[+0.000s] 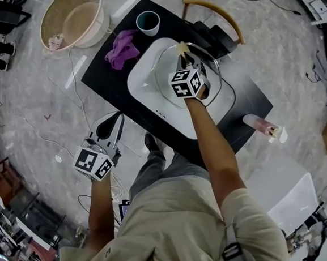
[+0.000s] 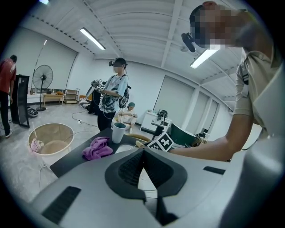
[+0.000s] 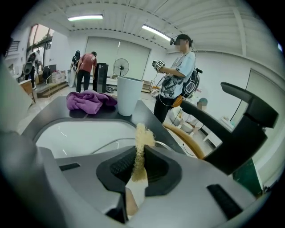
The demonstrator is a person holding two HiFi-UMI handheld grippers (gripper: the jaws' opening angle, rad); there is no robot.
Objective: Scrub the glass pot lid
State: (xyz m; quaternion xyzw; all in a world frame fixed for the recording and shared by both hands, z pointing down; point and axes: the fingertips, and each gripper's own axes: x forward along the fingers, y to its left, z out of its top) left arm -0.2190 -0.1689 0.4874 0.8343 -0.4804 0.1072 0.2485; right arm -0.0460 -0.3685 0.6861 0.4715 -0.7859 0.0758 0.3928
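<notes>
The glass pot lid [image 1: 164, 70] lies in a white sink basin [image 1: 142, 82] set in a black table. My right gripper [image 1: 185, 55] hovers over the lid, shut on a yellowish sponge strip [image 1: 183, 47]. In the right gripper view the sponge [image 3: 142, 136] sticks up between the jaws of the right gripper [image 3: 140, 151], with the lid's rim [image 3: 107, 143] just beyond. My left gripper [image 1: 114, 119] hangs off the table's near left edge, over the floor. In its own view the left gripper [image 2: 142, 151] has its jaws together and holds nothing.
A purple cloth [image 1: 123, 49] and a white cup [image 1: 148, 22] sit on the table left of the basin. At the table's right end lies a pink spray bottle [image 1: 260, 125]. A beige tub [image 1: 74, 17] stands on the floor, a wooden chair [image 1: 216, 15] behind the table. Cables cross the floor.
</notes>
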